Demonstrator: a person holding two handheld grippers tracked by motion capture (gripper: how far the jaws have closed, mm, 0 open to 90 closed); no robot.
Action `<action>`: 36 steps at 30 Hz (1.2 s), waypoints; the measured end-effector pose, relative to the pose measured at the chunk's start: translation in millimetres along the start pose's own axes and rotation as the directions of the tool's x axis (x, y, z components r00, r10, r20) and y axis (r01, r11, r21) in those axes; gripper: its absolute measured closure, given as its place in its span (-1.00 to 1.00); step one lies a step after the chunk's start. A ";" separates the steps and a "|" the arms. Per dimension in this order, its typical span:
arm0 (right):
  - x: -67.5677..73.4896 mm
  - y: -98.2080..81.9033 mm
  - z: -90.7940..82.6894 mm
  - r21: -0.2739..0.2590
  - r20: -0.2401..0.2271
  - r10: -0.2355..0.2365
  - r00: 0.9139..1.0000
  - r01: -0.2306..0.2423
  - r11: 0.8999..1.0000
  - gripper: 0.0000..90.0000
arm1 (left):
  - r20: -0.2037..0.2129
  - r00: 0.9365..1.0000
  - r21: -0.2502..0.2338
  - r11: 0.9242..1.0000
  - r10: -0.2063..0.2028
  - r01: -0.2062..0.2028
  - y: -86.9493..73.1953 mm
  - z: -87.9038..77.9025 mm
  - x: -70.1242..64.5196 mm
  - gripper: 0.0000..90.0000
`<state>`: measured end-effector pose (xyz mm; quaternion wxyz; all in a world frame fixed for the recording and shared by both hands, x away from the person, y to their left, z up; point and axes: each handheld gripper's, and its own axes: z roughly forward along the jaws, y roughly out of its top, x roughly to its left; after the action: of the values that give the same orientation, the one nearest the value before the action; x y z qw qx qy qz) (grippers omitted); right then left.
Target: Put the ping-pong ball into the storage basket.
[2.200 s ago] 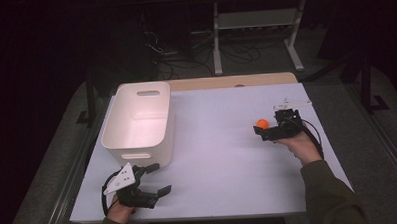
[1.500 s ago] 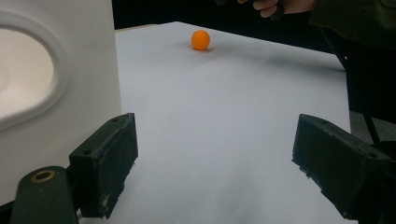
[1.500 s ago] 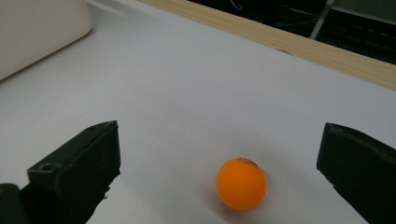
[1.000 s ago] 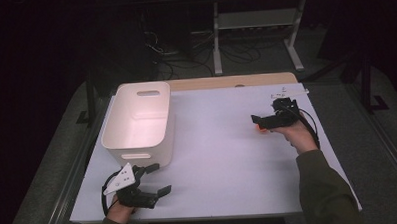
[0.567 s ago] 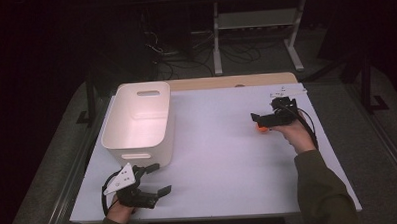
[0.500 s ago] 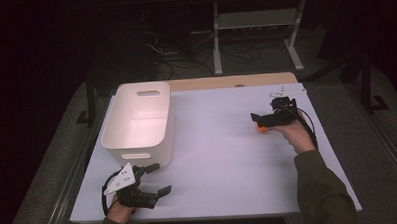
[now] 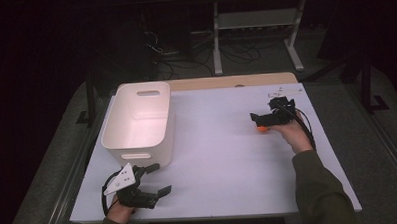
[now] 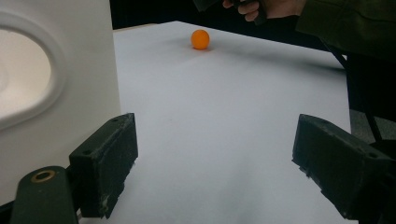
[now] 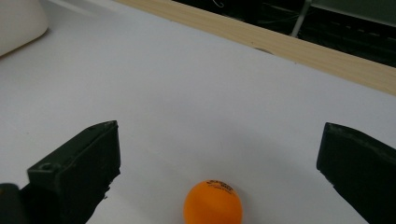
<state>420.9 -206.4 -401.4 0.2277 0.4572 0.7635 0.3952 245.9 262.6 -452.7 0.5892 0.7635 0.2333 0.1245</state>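
Note:
An orange ball (image 7: 260, 129) lies on the white table (image 7: 218, 156) at the right. My right gripper (image 7: 257, 121) hovers right over it, pointing left. In the right gripper view the ball (image 9: 213, 204) sits low between the two wide-apart jaws, touching neither, so the right gripper (image 9: 219, 168) is open. My left gripper (image 7: 158, 179) rests open near the front left edge, just in front of a white bin (image 7: 136, 119). From the left gripper view the left gripper (image 8: 224, 172) is empty, with the ball (image 8: 200, 39) far ahead of it.
The bin wall (image 8: 56, 93) stands close on the left of the left gripper. A wooden strip (image 9: 280, 42) borders the table's far edge. A metal rack (image 7: 253, 20) stands on the floor behind the table. The person's right hand (image 8: 266, 7) is above the ball.
The right gripper has shifted left and slightly away, coming over the ball that earlier lay beside its tips. The left gripper has stayed put.

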 end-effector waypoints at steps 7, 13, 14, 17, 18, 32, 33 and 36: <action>-1.3 -2.9 5.0 0.009 -0.002 0.006 1.000 -0.006 1.000 -1.00 | 0.000 1.000 0.000 1.000 0.001 -0.001 0.0 -0.1 -0.1 -0.69; -2.9 -5.8 8.8 0.027 -0.004 0.015 1.000 -0.015 1.000 -1.00 | 0.000 1.000 -0.001 1.000 0.004 -0.004 -0.1 -0.1 -0.2 -0.69; -3.3 -6.4 9.3 0.030 -0.005 0.019 1.000 -0.019 0.999 -1.00 | -0.001 1.000 -0.001 1.000 0.004 -0.004 -0.1 -0.1 -0.3 -0.69; -4.3 -8.8 11.8 0.044 -0.005 0.018 1.000 -0.018 0.999 -1.00 | -0.001 1.000 -0.002 1.000 0.003 -0.003 -0.1 0.0 -0.4 -0.69; -4.6 -9.4 12.2 0.046 -0.004 0.019 1.000 -0.019 0.999 -1.00 | -0.001 1.000 -0.002 1.000 0.004 -0.004 -0.1 -0.1 -0.4 -0.69; -6.7 -19.0 19.5 0.056 -0.026 0.034 0.999 -0.033 0.998 -1.00 | 0.000 1.000 -0.002 1.000 0.009 -0.009 -0.1 -0.4 -0.5 -0.69; -6.5 -19.3 19.8 0.058 -0.027 0.034 0.999 -0.032 0.998 -1.00 | 0.000 1.000 -0.002 1.000 0.010 -0.010 -0.1 -0.4 -0.5 -0.69; -6.4 -21.3 20.9 0.057 -0.019 0.037 0.999 -0.035 0.998 -1.00 | 0.000 1.000 -0.002 1.000 0.009 -0.009 -0.2 -0.4 -0.4 -0.69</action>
<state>427.8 -209.5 -430.9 0.1999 0.4732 0.7682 0.3821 245.3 262.7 -452.7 0.5895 0.7639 0.2296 0.1274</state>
